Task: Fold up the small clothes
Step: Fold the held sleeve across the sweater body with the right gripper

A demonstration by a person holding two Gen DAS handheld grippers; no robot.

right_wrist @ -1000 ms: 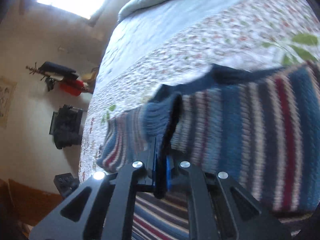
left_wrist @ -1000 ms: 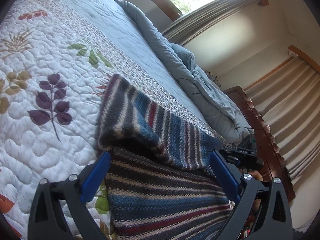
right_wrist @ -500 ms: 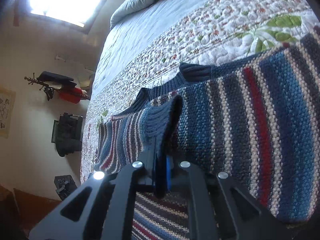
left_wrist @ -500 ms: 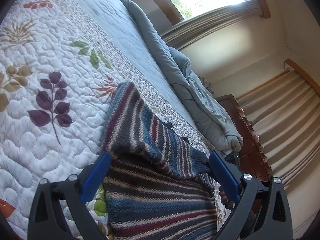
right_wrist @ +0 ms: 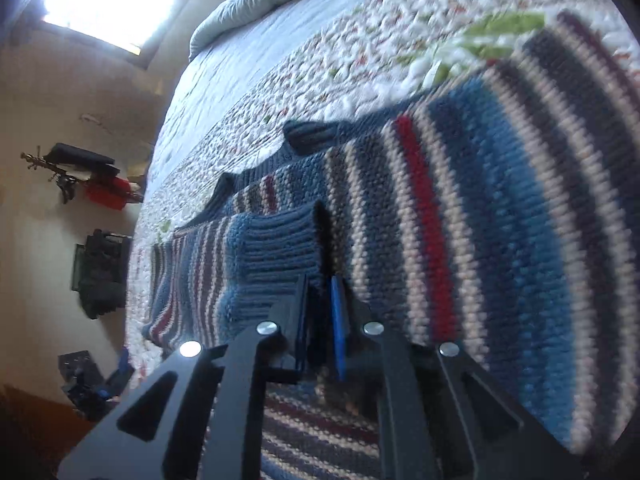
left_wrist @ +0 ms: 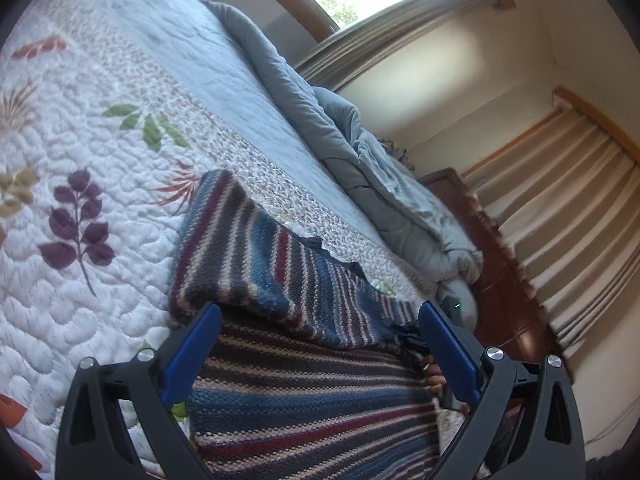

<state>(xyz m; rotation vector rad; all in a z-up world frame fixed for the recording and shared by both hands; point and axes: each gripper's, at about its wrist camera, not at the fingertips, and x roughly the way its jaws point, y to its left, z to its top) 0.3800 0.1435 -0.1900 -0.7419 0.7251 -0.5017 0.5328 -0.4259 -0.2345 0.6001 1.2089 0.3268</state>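
Opening narrowly, the right claw [right_wrist: 320,320] has the striped knitted sweater's [right_wrist: 460,220] blue ribbed cuff [right_wrist: 276,256] just ahead, between its fingers. Left claw [left_wrist: 320,344] stands wide over the sweater on the quilted floral bed [left_wrist: 80,160].

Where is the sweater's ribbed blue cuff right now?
In the right wrist view, the ribbed blue cuff sits left of centre, lying on the striped sweater, its end between the opening right gripper fingers.

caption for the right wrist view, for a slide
Right gripper opening to release the sleeve cuff folded across the striped sweater.
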